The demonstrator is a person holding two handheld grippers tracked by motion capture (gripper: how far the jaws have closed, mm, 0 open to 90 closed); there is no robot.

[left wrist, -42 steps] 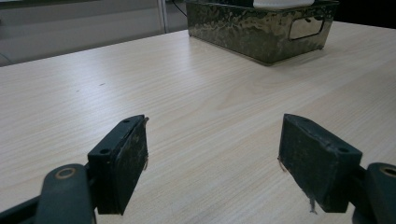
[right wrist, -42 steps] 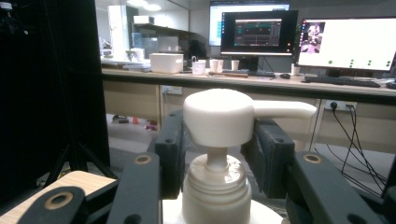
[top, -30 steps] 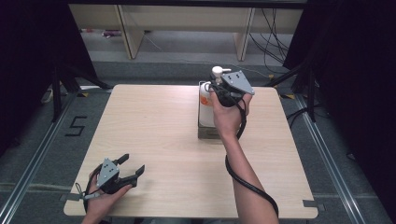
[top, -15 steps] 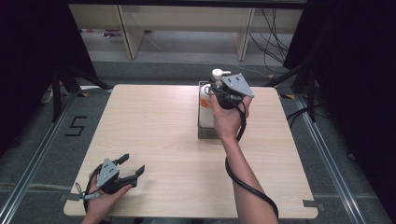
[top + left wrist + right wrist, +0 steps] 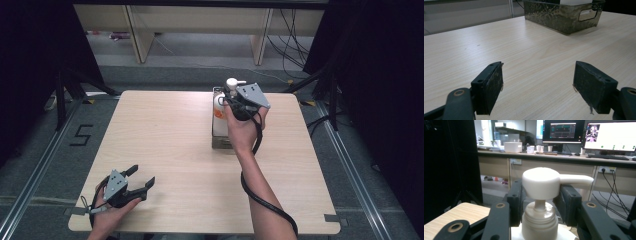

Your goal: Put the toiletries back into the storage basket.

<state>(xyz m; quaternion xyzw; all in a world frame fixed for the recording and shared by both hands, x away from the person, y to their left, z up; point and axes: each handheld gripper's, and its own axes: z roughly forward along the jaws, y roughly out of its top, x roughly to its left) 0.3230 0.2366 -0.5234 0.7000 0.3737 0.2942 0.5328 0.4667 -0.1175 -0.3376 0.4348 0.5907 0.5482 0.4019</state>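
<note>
My right gripper [image 5: 539, 206] has its jaws closed on the neck of the pump bottle [image 5: 541, 202], one pad on either side just under the white pump head, whose spout points off to the right in the right gripper view. The jaws are narrowed to the width of the neck and pressing it, so I judge the hold firm. From above, the bottle [image 5: 220, 107] stands upright at the far end of the metal bin [image 5: 222, 144], which sits on the table [image 5: 165, 135] right of centre, toward the far edge.

The step in hand looks like lifting the bottle out of the bin. To do it well I should pull straight up, keeping the bottle vertical so its base clears the bin wall without dragging the bin along. The grip is high on a narrow neck, so the body may swing; a slow rise would keep it steady.

My left gripper [image 5: 141, 181] rests at the near left corner of the table, well apart from the bin. Its jaws stand wide open over bare wood and hold nothing.
</note>
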